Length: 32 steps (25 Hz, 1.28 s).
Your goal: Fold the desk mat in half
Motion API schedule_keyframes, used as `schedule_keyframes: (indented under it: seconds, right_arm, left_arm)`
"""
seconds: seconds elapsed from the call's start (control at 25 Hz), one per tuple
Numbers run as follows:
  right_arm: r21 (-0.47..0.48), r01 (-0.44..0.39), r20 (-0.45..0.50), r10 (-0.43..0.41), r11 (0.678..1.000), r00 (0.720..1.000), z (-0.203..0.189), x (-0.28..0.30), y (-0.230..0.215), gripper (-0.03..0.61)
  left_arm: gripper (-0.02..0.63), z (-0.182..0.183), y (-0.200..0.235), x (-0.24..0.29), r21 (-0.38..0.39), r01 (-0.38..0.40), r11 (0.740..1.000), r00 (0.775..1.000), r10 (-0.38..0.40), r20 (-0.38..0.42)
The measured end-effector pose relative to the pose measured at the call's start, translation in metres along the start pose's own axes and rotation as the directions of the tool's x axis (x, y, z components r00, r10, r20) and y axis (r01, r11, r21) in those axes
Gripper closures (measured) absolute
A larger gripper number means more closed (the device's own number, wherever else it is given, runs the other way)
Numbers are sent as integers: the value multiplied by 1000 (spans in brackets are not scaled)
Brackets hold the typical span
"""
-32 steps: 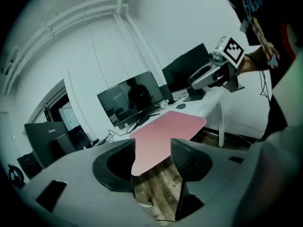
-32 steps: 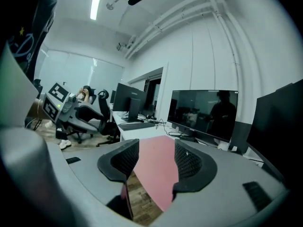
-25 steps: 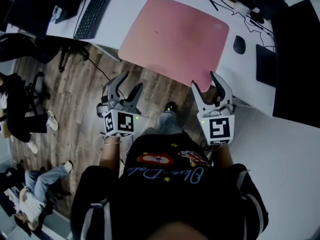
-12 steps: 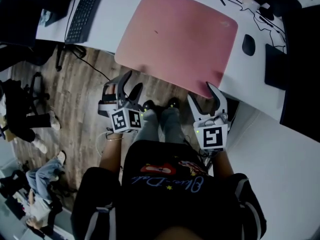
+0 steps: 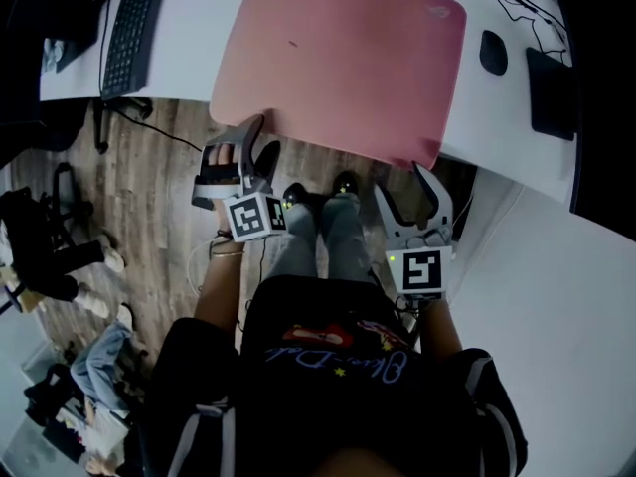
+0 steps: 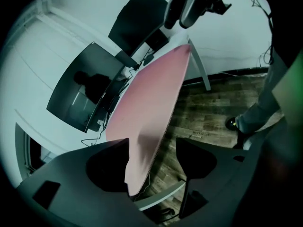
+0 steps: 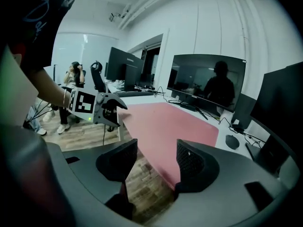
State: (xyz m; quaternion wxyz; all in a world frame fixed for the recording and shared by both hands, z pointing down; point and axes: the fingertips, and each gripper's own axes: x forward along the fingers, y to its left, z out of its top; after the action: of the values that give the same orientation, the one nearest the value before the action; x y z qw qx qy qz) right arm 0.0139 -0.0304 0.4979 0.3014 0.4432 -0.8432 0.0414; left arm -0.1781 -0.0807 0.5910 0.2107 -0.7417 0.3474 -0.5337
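Desk mat [image 5: 338, 58], pink, lies flat on the white counter [image 5: 189, 38], with its near edge hanging a little past the counter's front. The left tongs [image 5: 256, 139] are at the near left corner and the right tongs [image 5: 407, 182] at the near right one. Both have just been opening and now stand wide. The left corner sits in the left gap, close to one jaw, and the right corner shows just ahead of the right gap. No pad presses on the mat.

The step, as I read it, is taking hold of both near corners. The left tongs already straddle the mat, one jaw over and one under. The right jaws sit side by side, level with the mat, so that wrist likely needs a roll first. Each pair should bite well onto its corner, not the very tip, and both should close together, so the lift toward the far edge stays even and the fold falls square.
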Motion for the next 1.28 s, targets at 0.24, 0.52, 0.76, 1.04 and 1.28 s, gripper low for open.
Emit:
schedule_keyframes:
  seconds: [0.24, 0.52, 0.76, 1.04, 1.28]
  right_arm:
    - [23, 49, -38, -48, 999, 998, -9, -3, 4, 354]
    - [8, 111, -74, -110, 994, 991, -20, 7, 5, 354]
    - [-35, 155, -107, -158, 987, 982, -26, 17, 6, 354]
    - [-117, 171, -157, -188, 978, 970, -30, 35, 12, 341]
    - [-186, 192, -200, -229, 964, 953, -32, 50, 6, 341]
  left_arm:
    - [330, -1, -2, 9, 39, 13, 999, 1000, -13, 22]
    - [457, 6, 4, 10, 116, 4, 993, 998, -12, 68]
    - [588, 12, 5, 1, 140, 39, 989, 990, -57, 132]
    - [598, 20, 27, -10, 92, 84, 992, 977, -100, 189]
    - [598, 31, 45, -19, 74, 95, 993, 963, -110, 245]
